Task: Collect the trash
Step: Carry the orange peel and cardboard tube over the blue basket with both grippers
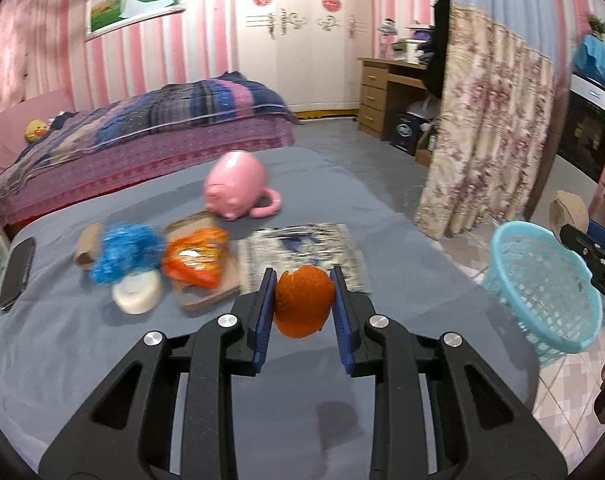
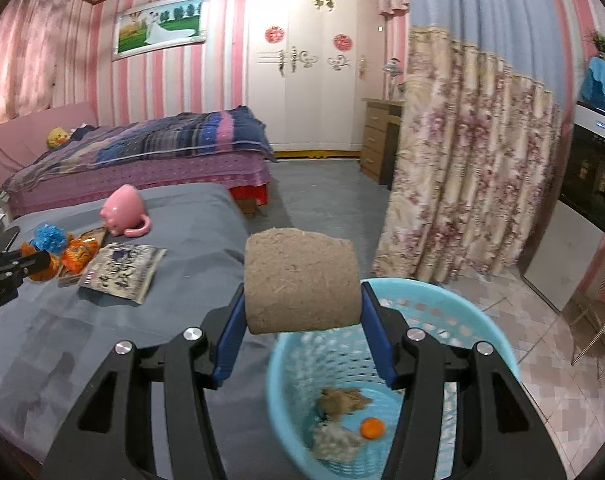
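My left gripper (image 1: 304, 280) is shut on a piece of orange peel (image 1: 302, 304), held above the grey-covered table (image 1: 82, 360). My right gripper (image 2: 302, 300) is shut on a brown cardboard roll (image 2: 302, 280), just above the near rim of a light blue basket (image 2: 482, 332) on the floor. That basket holds crumpled brown paper (image 2: 344, 400) and a bit of orange peel (image 2: 372, 428). In the left wrist view the basket (image 1: 542, 292) stands off the table's right side, with the right gripper and its cardboard roll (image 1: 568, 210) beyond it.
On the table lie a pink pig mug (image 1: 238, 184), an orange wrapper (image 1: 198, 256) on a brown box, a blue pompom (image 1: 126, 252), a white tape roll (image 1: 138, 296), a silver printed packet (image 1: 302, 248), a cardboard tube (image 1: 88, 246) and a dark phone (image 1: 18, 272). A floral curtain (image 1: 490, 140) hangs at right.
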